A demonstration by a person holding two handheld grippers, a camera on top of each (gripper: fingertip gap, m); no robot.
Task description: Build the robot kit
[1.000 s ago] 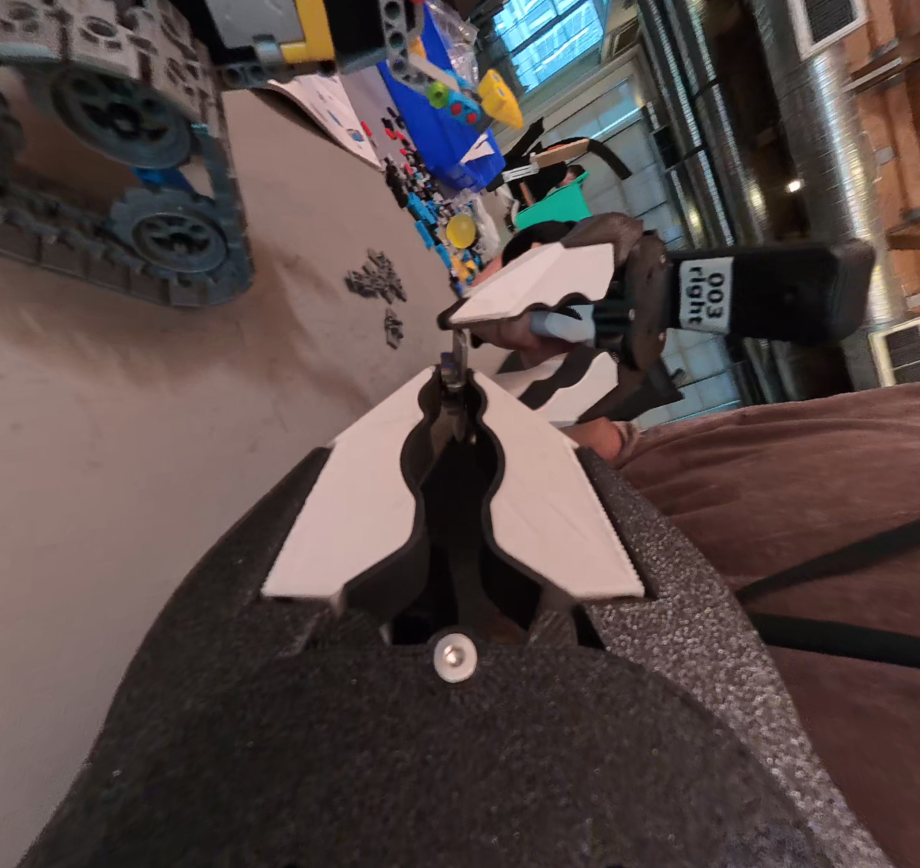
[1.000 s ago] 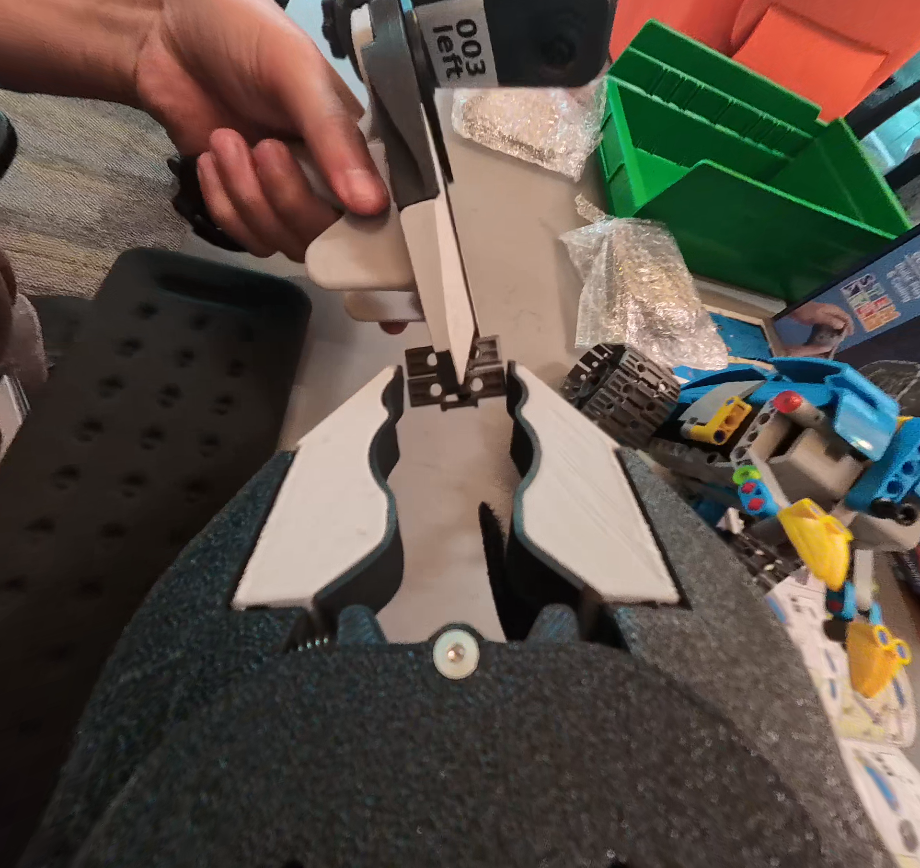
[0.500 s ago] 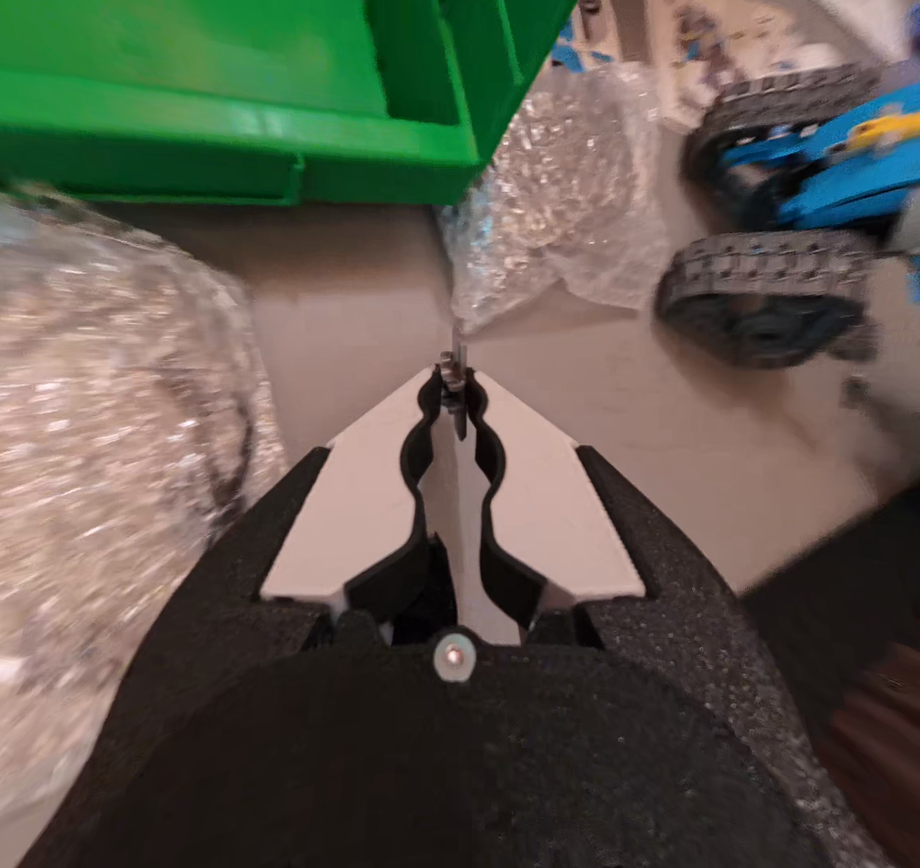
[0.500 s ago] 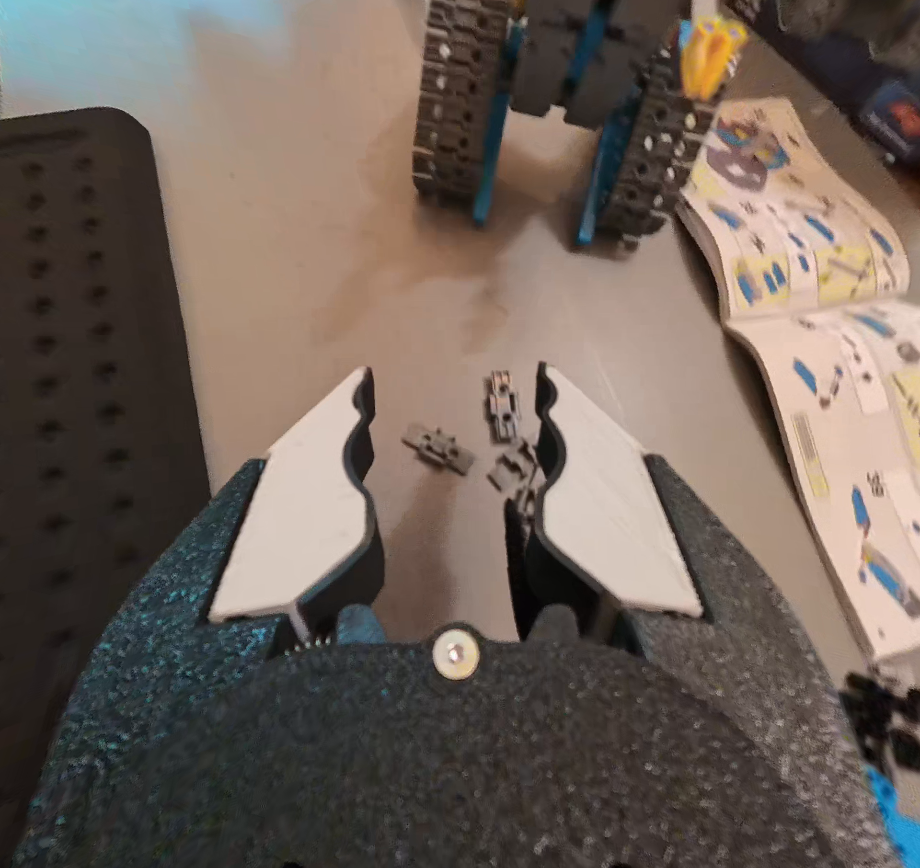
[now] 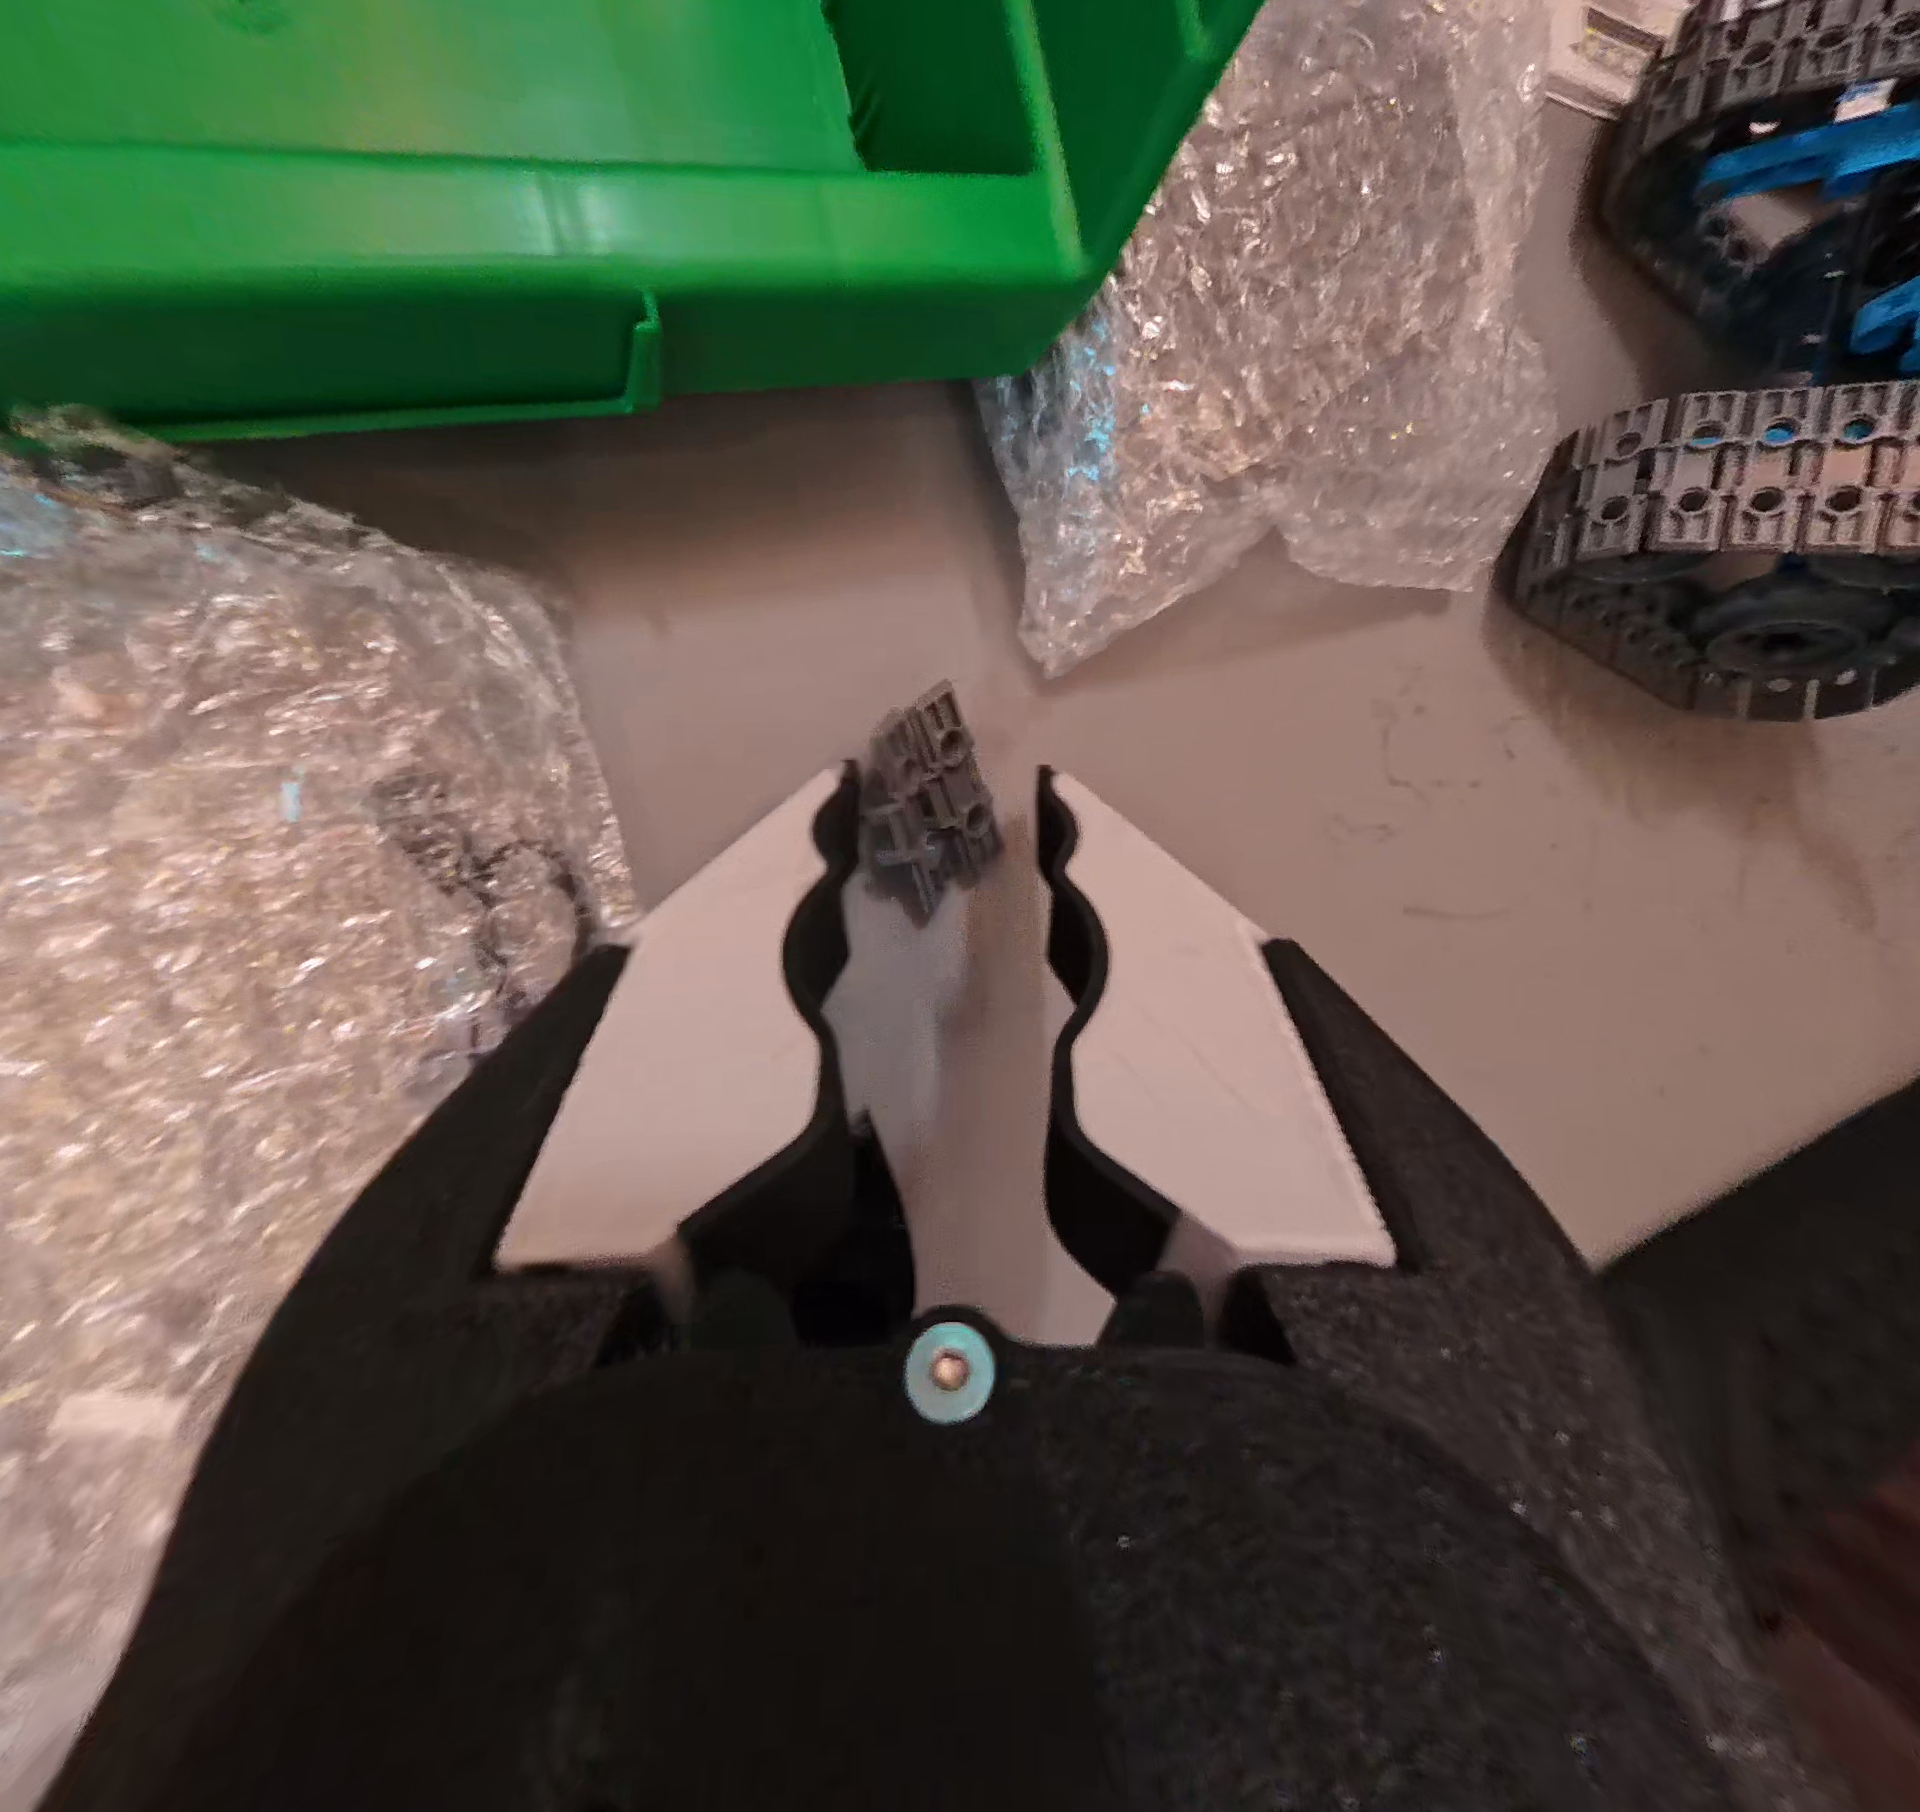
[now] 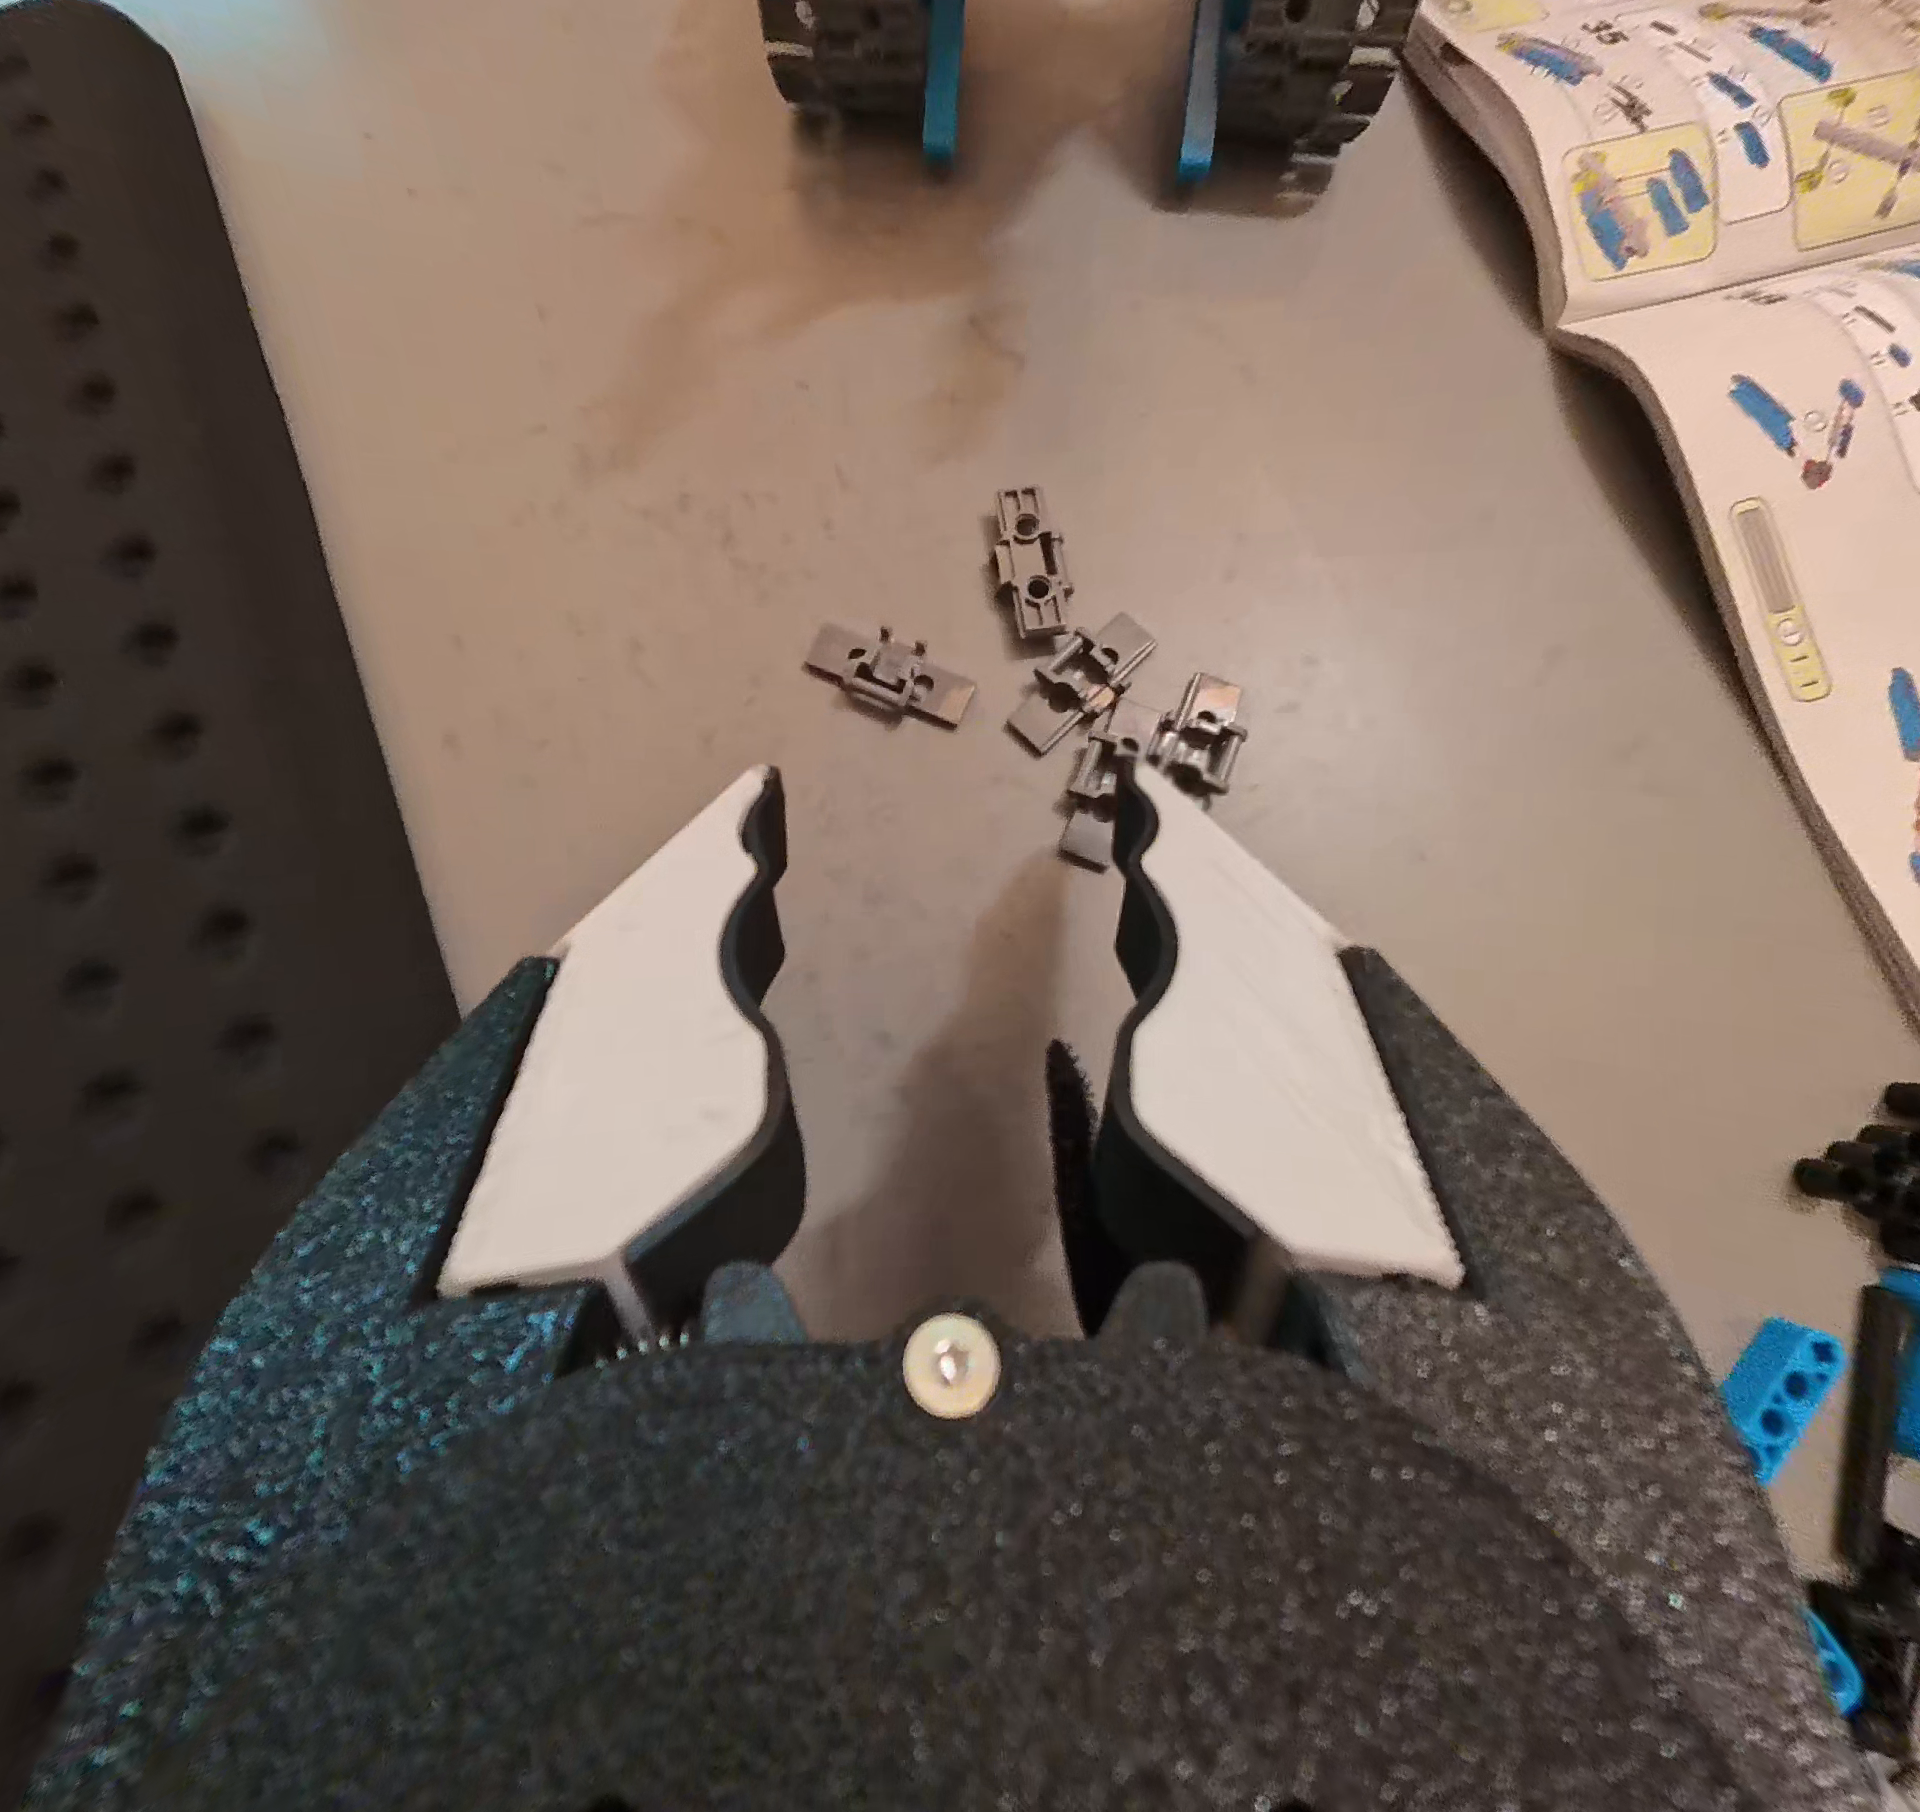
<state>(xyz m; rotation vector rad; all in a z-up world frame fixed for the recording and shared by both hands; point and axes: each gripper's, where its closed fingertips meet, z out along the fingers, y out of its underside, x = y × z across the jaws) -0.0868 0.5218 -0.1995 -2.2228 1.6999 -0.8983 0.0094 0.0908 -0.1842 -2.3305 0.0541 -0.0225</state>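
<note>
Plainly, the left gripper (image 5: 940, 786) has its white fingers apart, and a small joined pair of grey plastic track links (image 5: 928, 806) sits between the tips, leaning against the inner edge of the left finger and clear of the right one; whether the piece rests on the beige tabletop (image 5: 1299, 827) or hangs a little above it I cannot tell. Such a piece looks light, stiff and smooth, with thin clip ends that could pop apart, so I judge it best taken across its flat sides at the middle and not by the hinge. Around it lie a green plastic bin (image 5: 520, 204) toward the far left of the surface, a crumpled clear plastic bag (image 5: 1278, 339) just beyond the fingertips to the right, a second crinkled bag (image 5: 239, 827) at the near left, and a tracked toy vehicle with grey treads and blue beams (image 5: 1745, 536) at the right edge. The right gripper (image 6: 945, 786) stands wider open and holds nothing; its right fingertip overlaps one of the loose grey track links (image 6: 1081, 682) scattered on the table, and contact cannot be confirmed. These single links are tiny, flat and slippery, likely to skate away if nudged from one side. A black perforated mat (image 6: 135, 619) covers the left edge, an open instruction booklet (image 6: 1714, 204) lies at the far right, and the treads of the vehicle stand at the far edge.
</note>
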